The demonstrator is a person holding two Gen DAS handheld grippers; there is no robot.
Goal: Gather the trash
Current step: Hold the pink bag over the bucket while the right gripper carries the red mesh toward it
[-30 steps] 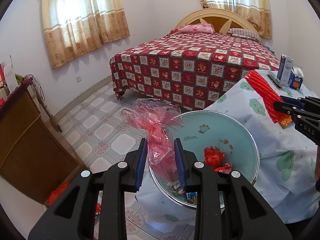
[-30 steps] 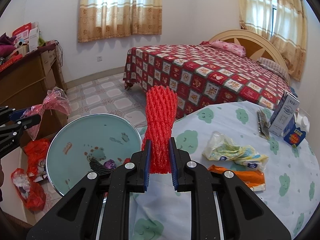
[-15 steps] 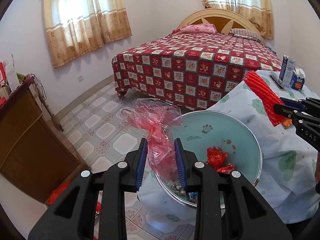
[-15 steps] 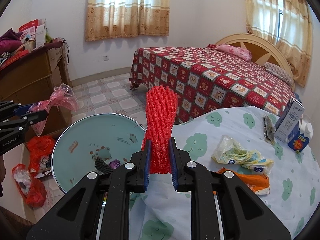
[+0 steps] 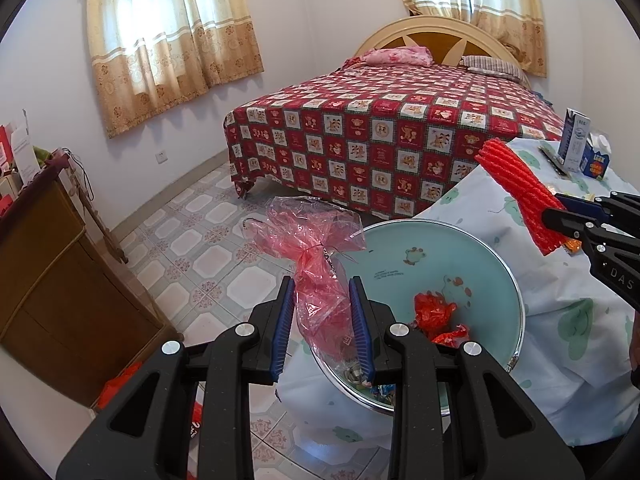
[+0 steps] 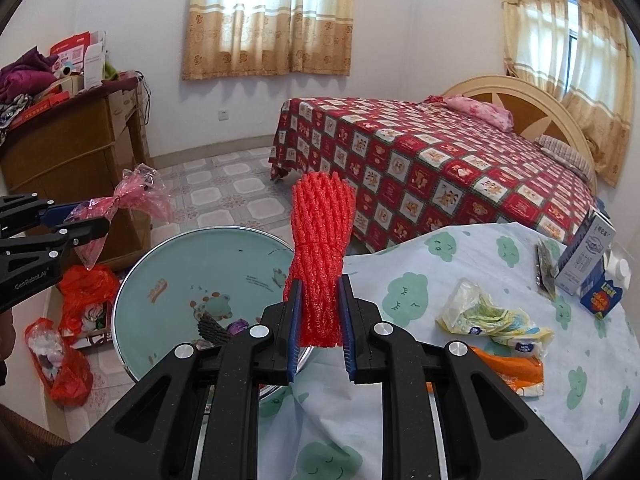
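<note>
- Left gripper (image 5: 322, 324) clamps the pink plastic wrap (image 5: 320, 280); right gripper (image 6: 319, 330) pinches the red foam net (image 6: 320, 256).
- Basin (image 6: 168, 264) holds a few scraps; wrappers (image 6: 492, 316) and cartons (image 6: 588, 260) on the table to the right wait.

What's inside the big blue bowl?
The blue bowl holds crumpled red wrappers and small scraps at its low edge. The left hand-held gripper and its pink plastic bag cover part of the inside, so more may be hidden.

The basin (image 6: 168, 264) sits left of the table (image 6: 440, 420), apparently touching it, with the bed (image 6: 440, 168) behind.
</note>
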